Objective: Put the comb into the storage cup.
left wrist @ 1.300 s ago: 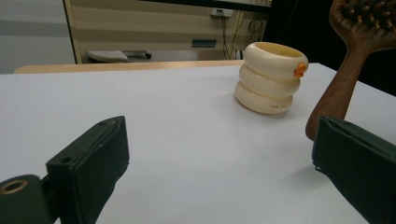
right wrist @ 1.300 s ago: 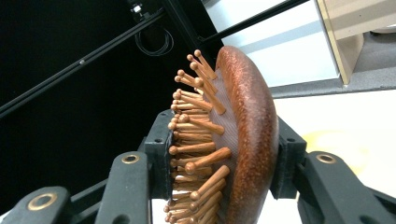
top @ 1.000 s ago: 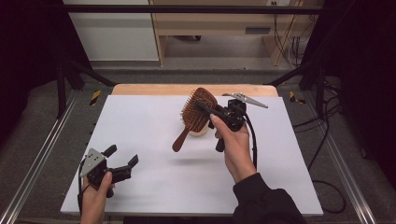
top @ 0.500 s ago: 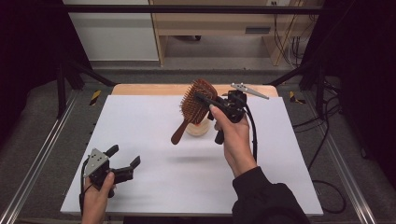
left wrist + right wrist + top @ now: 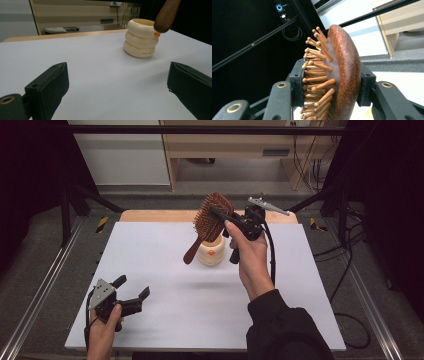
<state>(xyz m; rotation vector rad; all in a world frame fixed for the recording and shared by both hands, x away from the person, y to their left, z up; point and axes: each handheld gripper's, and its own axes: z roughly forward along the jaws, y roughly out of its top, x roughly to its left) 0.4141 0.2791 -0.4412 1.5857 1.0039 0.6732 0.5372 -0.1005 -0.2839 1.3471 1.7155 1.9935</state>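
Two grippers work over the white table (image 5: 165, 270). At the near left corner, the left gripper (image 5: 131, 293) rests low in its hand with jaws spread wide and nothing between them. Farther right, near the table's middle, stands a cream ribbed holder (image 5: 210, 252). Above it the wooden hairbrush (image 5: 207, 222) hangs tilted, handle end just beside the holder's rim. The right gripper (image 5: 220, 215) pinches the brush's head, bristles against one pad and the smooth back against the other.
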